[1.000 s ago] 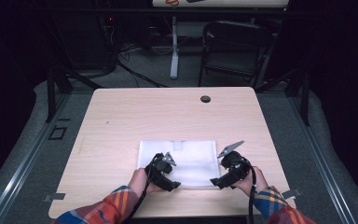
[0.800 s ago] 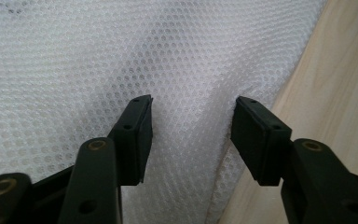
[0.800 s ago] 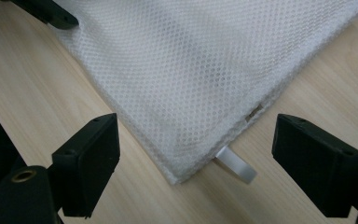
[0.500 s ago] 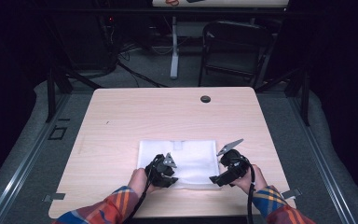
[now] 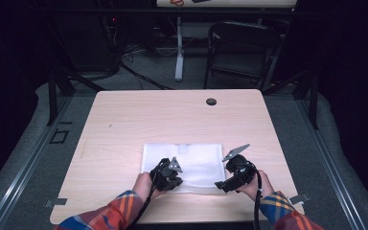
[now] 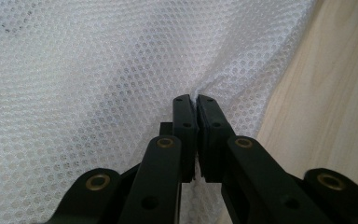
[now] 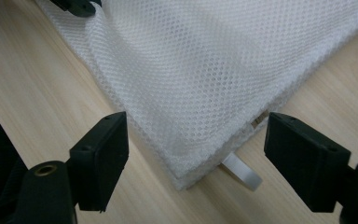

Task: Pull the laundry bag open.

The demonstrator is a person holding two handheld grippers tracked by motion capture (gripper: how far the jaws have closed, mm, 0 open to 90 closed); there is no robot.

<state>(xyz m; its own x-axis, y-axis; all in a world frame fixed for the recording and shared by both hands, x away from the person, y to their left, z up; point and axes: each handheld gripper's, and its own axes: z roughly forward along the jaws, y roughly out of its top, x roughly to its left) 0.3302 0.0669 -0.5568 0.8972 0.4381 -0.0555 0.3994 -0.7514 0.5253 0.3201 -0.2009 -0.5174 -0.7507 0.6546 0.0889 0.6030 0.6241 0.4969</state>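
Dark floor and a folding chair lay beyond the pale wood surface, which I saw from above with a small black cap near its far edge. On the near half of that surface lay the white mesh cloth, folded flat into a rectangle.

I had the left gripper at the cloth's near left corner. Its jaws were closed on a pinch of the mesh: in the left gripper view the cloth puckered up into a small ridge right where the two black tips met, with bare wood just to the right of them.

I had the right gripper at the near right corner. In the right gripper view its jaws stood wide apart on either side of the cloth's corner, the pads not touching it; they had just been closing a little. A short white tag stuck out from under that corner onto the wood. Plaid sleeves came in from the near edge behind both hands.
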